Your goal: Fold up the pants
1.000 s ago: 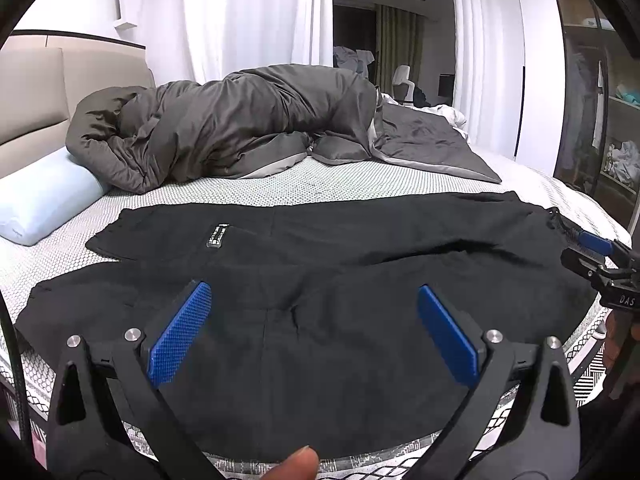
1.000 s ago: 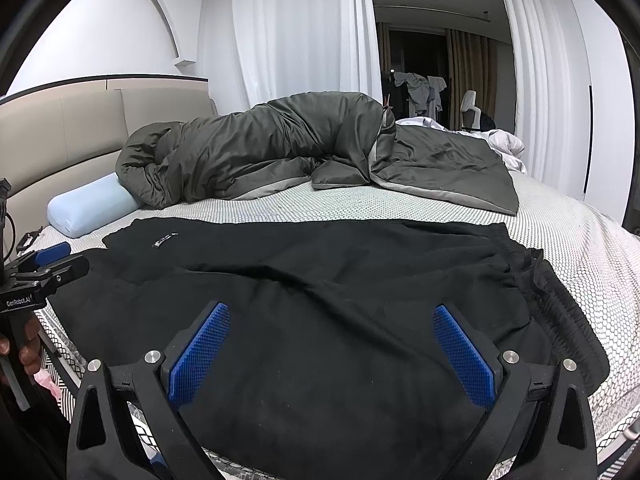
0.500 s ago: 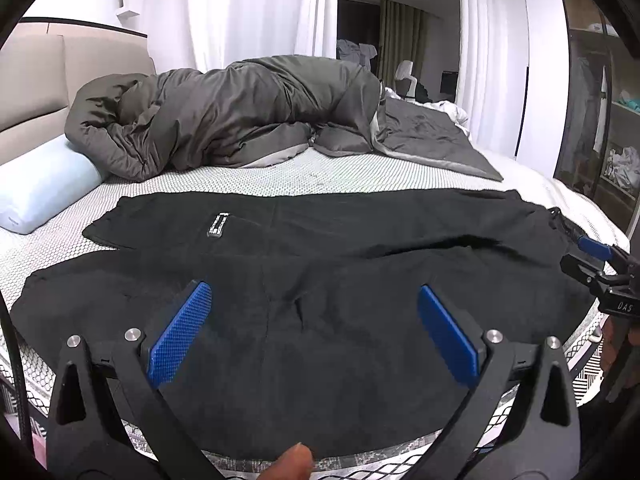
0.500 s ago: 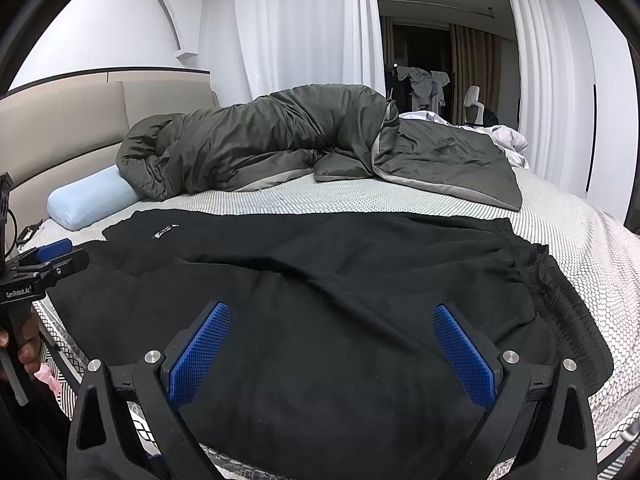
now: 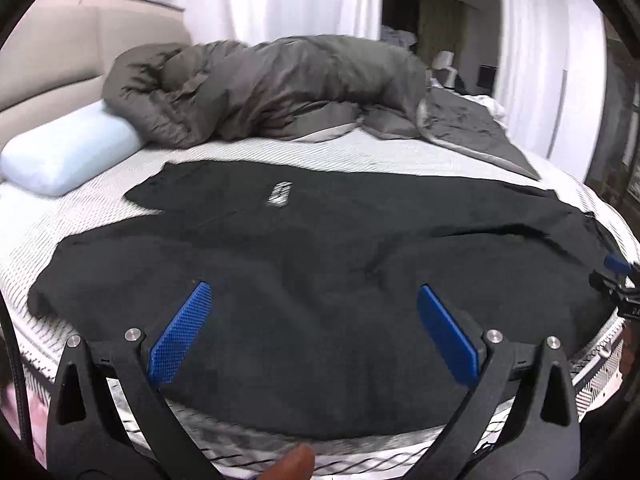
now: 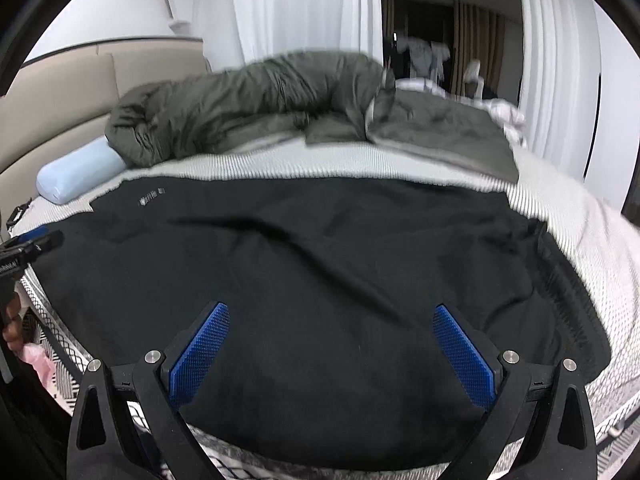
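Observation:
Black pants (image 5: 320,280) lie spread flat across the near side of the bed, legs toward the left, waistband toward the right; they also show in the right wrist view (image 6: 320,272). A small white label (image 5: 280,194) marks the far leg. My left gripper (image 5: 314,332) is open and empty, low over the near edge of the pants. My right gripper (image 6: 332,348) is open and empty over the pants nearer the waistband. Each gripper shows at the other view's edge: the right one (image 5: 616,276), the left one (image 6: 28,246).
A grey duvet (image 5: 280,88) is bunched along the far side of the bed. A light blue pillow (image 5: 68,152) lies at the left by the beige headboard (image 5: 60,64). White curtains (image 6: 300,8) hang behind. The mattress edge (image 5: 600,364) runs just below the grippers.
Both grippers have moved forward and lower toward the pants, with the views tipped down and blurred by motion. Both stay open. The pants have not moved.

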Demonstrator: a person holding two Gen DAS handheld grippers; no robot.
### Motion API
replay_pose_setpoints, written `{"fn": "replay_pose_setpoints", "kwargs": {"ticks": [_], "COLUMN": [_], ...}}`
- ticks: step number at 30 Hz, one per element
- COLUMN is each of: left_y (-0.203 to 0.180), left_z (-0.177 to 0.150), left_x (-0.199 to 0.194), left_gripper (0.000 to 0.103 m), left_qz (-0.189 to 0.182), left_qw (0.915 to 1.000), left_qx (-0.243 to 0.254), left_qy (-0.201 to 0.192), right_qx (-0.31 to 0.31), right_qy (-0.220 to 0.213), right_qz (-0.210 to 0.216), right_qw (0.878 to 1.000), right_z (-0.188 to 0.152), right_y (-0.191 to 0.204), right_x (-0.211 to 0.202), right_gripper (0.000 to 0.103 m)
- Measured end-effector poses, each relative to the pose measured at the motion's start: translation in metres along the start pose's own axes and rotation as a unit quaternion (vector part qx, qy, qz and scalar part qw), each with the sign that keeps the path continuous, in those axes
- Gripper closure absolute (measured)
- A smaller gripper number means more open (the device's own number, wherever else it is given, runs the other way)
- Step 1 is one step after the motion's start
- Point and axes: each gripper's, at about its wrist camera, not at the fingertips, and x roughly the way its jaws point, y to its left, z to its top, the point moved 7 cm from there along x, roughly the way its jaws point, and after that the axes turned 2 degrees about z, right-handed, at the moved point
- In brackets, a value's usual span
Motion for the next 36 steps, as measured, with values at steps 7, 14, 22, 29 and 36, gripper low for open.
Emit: {"fn": "replay_pose_setpoints", "kwargs": {"ticks": [7, 14, 22, 29, 36], "left_y": [0.053, 0.068, -0.014, -0.081, -0.062], "left_z": [-0.023, -0.034, -0.004, 0.001, -0.014], "left_x": [0.033, 0.048, 0.035, 0.09, 0.116], "left_gripper": [0.001, 0.001, 0.001, 0.001, 0.001], "left_qz": [0.049, 0.074, -0.026, -0.075, -0.033], "left_qw": [0.9958, 0.993, 0.997, 0.9882, 0.9874], "left_qx": [-0.01, -0.001, 0.062, 0.099, 0.084], "left_qy": [0.077, 0.092, 0.039, 0.09, 0.13], "right_qx": [-0.073, -0.009, 0.007, -0.072, -0.019], "right_qy": [0.089, 0.087, 0.077, 0.116, 0.126], "right_qz": [-0.038, -0.083, -0.075, 0.024, -0.082], "right_qw": [0.993, 0.993, 0.994, 0.99, 0.988], "right_z": [-0.029, -0.038, -0.022, 0.011, 0.003], "right_y": [-0.011, -0.099, -0.116, -0.015, -0.104], "right_x": [0.036, 0.023, 0.003, 0.059, 0.064], "right_gripper": [0.0, 0.0, 0.001, 0.002, 0.003]}}
